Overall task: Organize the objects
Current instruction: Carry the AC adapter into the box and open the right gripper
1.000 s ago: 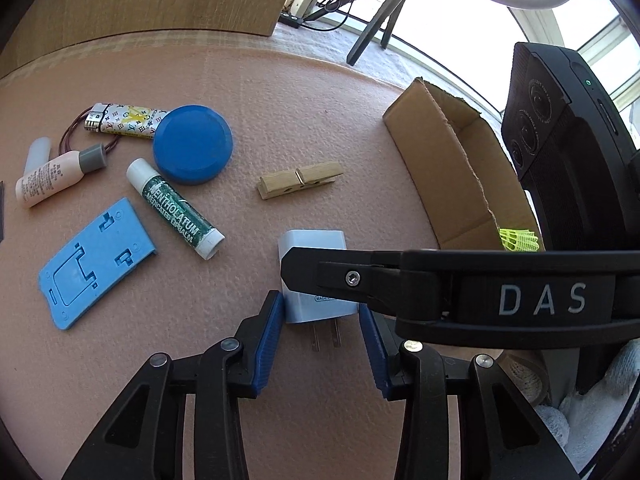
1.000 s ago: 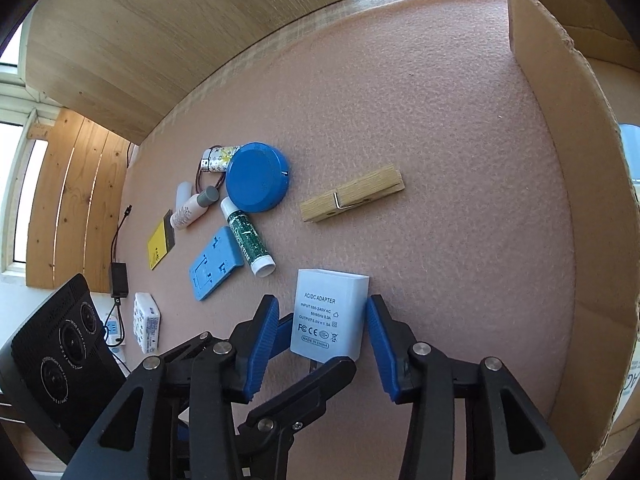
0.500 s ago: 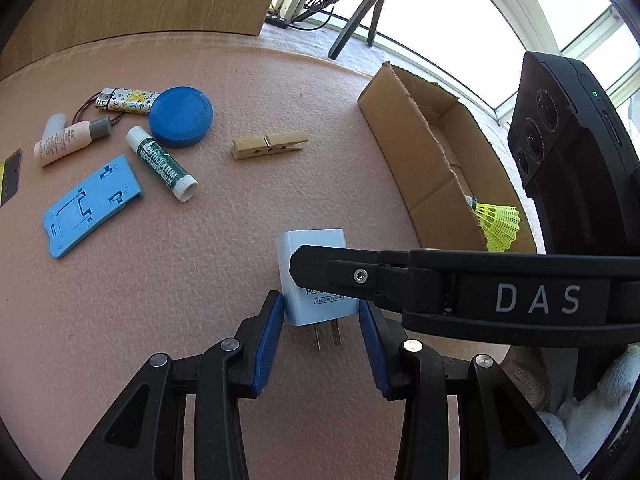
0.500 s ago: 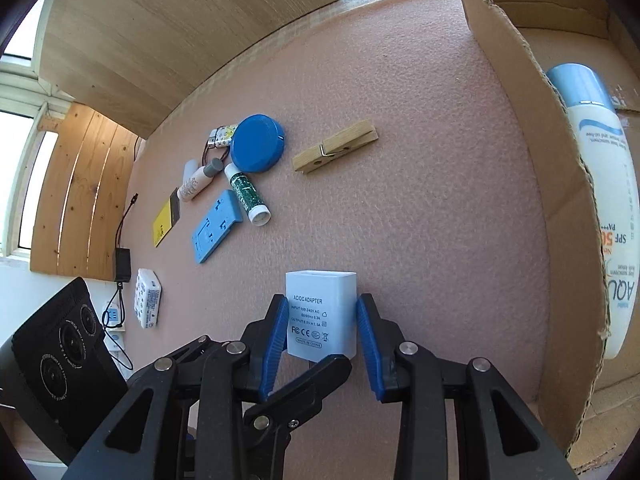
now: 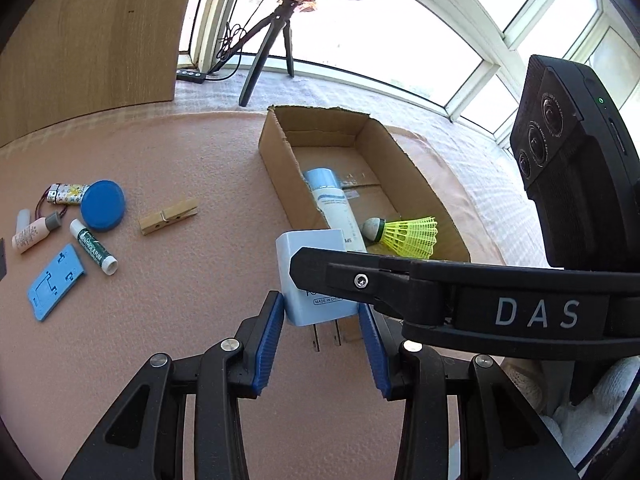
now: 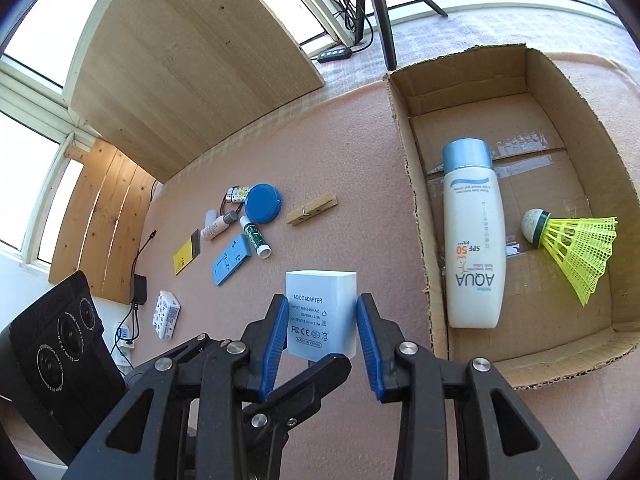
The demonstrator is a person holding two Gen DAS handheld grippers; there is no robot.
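Observation:
A white AC/DC power adapter (image 6: 321,313) is held above the pink mat, clamped between the blue pads of my right gripper (image 6: 317,322). In the left wrist view the same adapter (image 5: 312,276) sits between the blue pads of my left gripper (image 5: 321,322), with its prongs pointing toward the camera; the pads flank it closely, the right gripper's black finger crossing in front. The open cardboard box (image 6: 416,216) lies to the right, holding a white AQUA sunscreen bottle (image 6: 474,240) and a yellow shuttlecock (image 6: 576,246).
On the mat to the left lie a wooden clothespin (image 6: 312,209), blue round lid (image 6: 262,203), lip balm tube (image 6: 256,236), blue plastic stand (image 6: 232,265), small pink bottle (image 6: 218,226), lighter (image 6: 237,194) and yellow card (image 6: 186,256). A tripod (image 6: 380,4) stands behind the box.
Both grippers have risen and pulled back with the adapter lifted off the mat. The box interior with bottle and shuttlecock has come fully into view.

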